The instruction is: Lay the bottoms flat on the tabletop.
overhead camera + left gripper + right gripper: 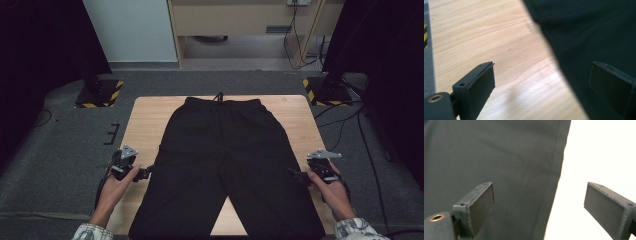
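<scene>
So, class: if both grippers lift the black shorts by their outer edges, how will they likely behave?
The black shorts lie flat with soft creases, so they will probably sag in the middle. Thin fabric suggests they are light. If pushed across the wooden table, they would likely bunch rather than slide.

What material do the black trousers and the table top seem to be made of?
The black trousers look like soft matte woven or knit fabric: they lie flat with faint creases and no shine. The table top looks like light wood or wood-look laminate: pale grain lines run across it in the left gripper view; which one, I cannot tell.
</scene>
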